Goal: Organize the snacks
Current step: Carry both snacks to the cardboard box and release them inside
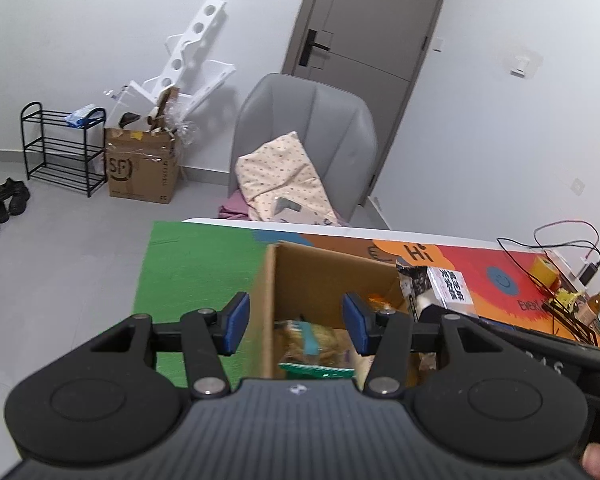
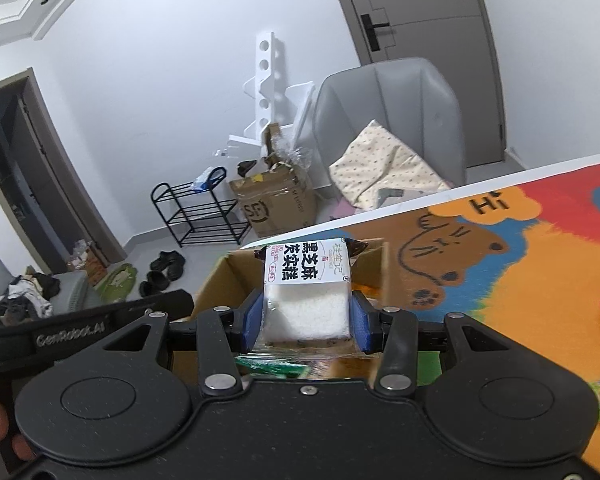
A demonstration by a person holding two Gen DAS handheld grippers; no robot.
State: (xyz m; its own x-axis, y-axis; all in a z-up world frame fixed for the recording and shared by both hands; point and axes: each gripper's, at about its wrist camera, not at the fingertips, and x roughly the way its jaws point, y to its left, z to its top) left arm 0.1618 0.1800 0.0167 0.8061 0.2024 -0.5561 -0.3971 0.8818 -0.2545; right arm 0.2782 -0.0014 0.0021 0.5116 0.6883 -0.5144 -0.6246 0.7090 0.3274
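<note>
A colourful cartoon mat [image 2: 500,248] covers the white table [image 1: 340,227], and on it stands an open cardboard box [image 1: 320,268] with snack bags inside. The right gripper [image 2: 306,320] clamps a white sesame cake packet [image 2: 306,292] above the box, while the left gripper [image 1: 296,322] hangs part-open and empty over the box's wall. Behind stand a grey chair [image 1: 312,128], a brown door [image 1: 372,20], a black shoe rack [image 1: 60,148] and an SF carton [image 1: 140,168] on the grey floor.
</note>
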